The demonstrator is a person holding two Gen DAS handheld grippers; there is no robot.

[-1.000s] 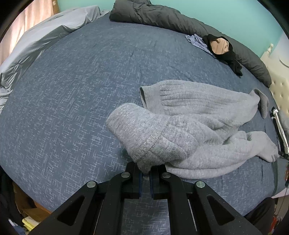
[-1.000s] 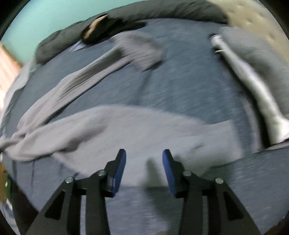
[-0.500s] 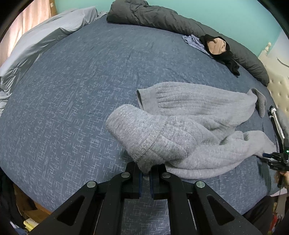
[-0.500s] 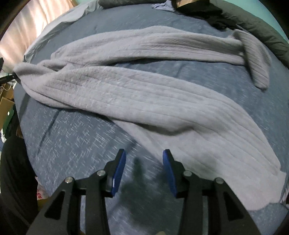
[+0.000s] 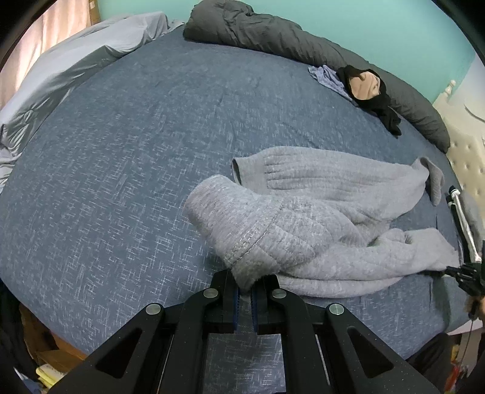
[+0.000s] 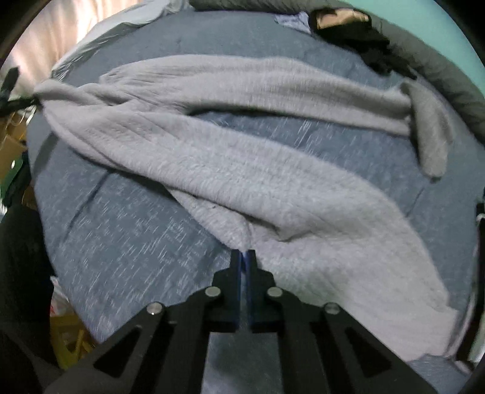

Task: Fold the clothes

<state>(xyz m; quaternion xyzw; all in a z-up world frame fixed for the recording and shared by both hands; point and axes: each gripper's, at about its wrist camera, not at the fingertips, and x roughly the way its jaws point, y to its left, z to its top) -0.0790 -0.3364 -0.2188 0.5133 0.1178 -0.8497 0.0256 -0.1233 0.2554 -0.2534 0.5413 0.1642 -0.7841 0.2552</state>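
Grey sweater edges are pinched in both downward-tilted grippers' clenched jaws.

Home bedroom. You're over a bed with a blue-grey cover; dark rolled duvet at 12 o'clock, tufted cream headboard at 3, curtain at 10, teal wall behind.

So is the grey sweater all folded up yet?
Not yet. The grey sweater lies stretched and rumpled across the blue bed cover, sleeves spread apart. Both the left gripper and right gripper pinch its edges.
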